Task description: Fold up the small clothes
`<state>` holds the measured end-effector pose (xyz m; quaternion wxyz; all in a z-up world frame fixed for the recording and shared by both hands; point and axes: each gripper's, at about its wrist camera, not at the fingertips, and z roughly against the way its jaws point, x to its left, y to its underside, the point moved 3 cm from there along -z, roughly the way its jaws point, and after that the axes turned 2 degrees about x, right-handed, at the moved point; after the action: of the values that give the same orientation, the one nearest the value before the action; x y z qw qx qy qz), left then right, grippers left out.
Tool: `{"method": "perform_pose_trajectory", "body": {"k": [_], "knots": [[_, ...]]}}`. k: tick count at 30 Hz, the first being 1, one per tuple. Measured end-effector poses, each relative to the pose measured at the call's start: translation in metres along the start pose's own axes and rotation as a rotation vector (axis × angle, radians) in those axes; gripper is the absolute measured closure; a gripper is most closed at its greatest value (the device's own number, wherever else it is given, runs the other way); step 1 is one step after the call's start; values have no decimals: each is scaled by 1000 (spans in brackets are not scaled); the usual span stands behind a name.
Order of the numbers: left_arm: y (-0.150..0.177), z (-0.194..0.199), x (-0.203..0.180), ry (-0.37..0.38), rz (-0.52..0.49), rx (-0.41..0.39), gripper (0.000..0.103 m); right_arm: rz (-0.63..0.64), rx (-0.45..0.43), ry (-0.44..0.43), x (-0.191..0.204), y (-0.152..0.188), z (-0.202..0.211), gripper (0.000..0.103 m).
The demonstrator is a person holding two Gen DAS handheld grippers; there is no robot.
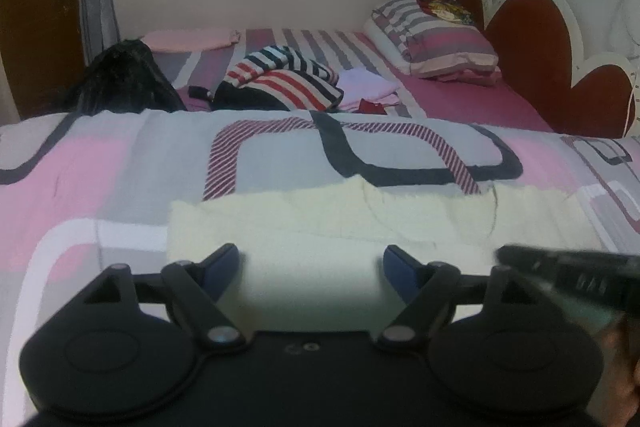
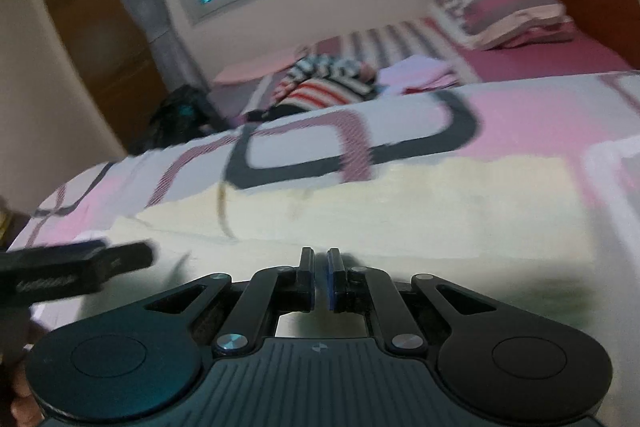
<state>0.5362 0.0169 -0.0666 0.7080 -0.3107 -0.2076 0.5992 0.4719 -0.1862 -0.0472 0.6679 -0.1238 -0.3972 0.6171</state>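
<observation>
A cream-white small cloth lies flat on the patterned quilt, with a folded layer along its far edge. My left gripper hovers over the cloth's near part, its blue pads wide apart and nothing pinched between them. In the right wrist view the same cloth spreads in front of my right gripper, whose jaws are shut with only a thin slit; I see no cloth caught in it. Each gripper shows at the edge of the other's view: the right one, the left one.
Beyond the quilt, a pile of red, white and navy striped clothes lies on the bed beside folded lilac pieces and a black bundle. A striped pillow rests against the red headboard. A window is behind.
</observation>
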Motion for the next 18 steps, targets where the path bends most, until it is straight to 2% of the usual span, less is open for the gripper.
{"method": "perform_pose_trajectory", "body": {"k": [3,8,13,15,18], "knots": [[7,-16,4,-28,3,51,26,33,8,3,7,0,-11,98],[19,-14,10,-36,-34,26,24,-16,-8,42,-22,3,0,98],[19,-10,11,-46,-23,31,24,-39,-11,73,-46,6,17,98],[18,-1,7,-67,-12,22,30,-30,-6,80,-46,6,25,98],[23,26,-9,-25,-7,-26,27,5,-11,34,-35,11,46,98]]}}
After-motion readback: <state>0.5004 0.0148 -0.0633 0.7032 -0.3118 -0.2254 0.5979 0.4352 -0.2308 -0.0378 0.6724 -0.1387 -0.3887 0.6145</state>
